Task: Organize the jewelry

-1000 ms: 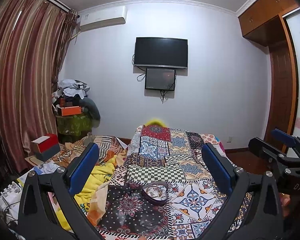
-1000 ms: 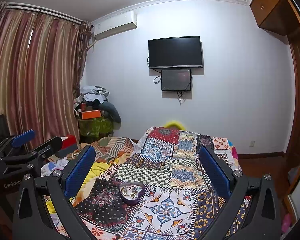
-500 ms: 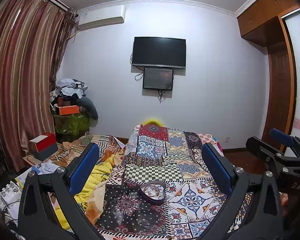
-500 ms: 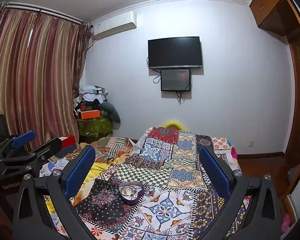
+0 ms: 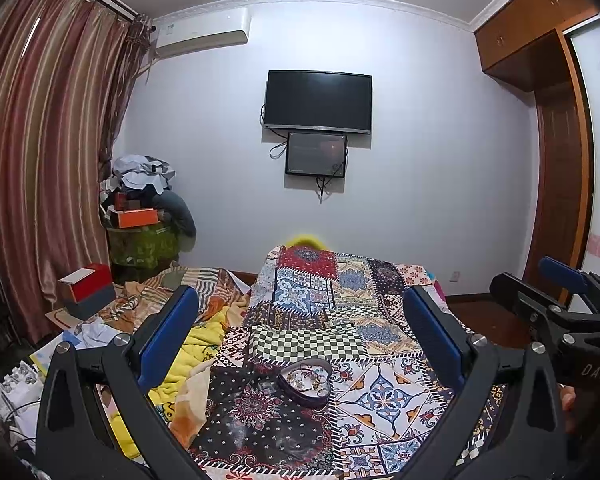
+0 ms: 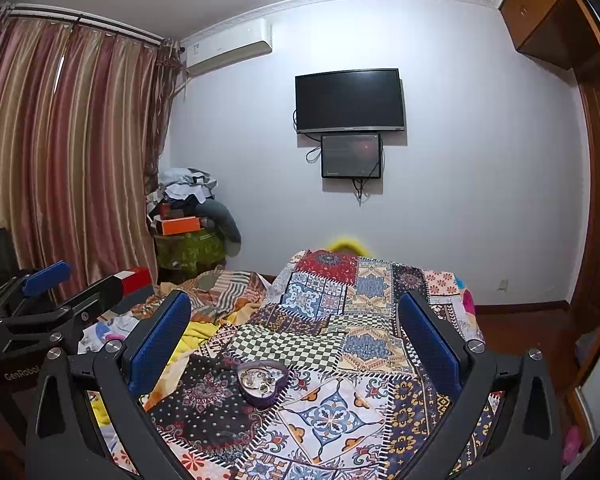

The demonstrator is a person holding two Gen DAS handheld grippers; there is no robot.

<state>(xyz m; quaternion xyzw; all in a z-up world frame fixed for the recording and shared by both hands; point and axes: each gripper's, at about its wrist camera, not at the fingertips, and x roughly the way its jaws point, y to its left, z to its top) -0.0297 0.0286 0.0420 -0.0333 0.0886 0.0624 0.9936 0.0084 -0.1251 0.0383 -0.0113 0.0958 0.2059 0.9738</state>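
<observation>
Both grippers hover spread wide and empty above the bed: left gripper [image 5: 300, 332], right gripper [image 6: 294, 330]. The heart-shaped jewelry dish [image 5: 306, 382] sits mid-quilt [image 6: 332, 404]. A slow, level descent should suit; the soft bedding may tip the dish.

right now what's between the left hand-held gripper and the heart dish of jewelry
Nothing but bare patchwork quilt: in the left wrist view the heart-shaped dish lies ahead of the open left hand-held gripper, with nothing between them.
</observation>
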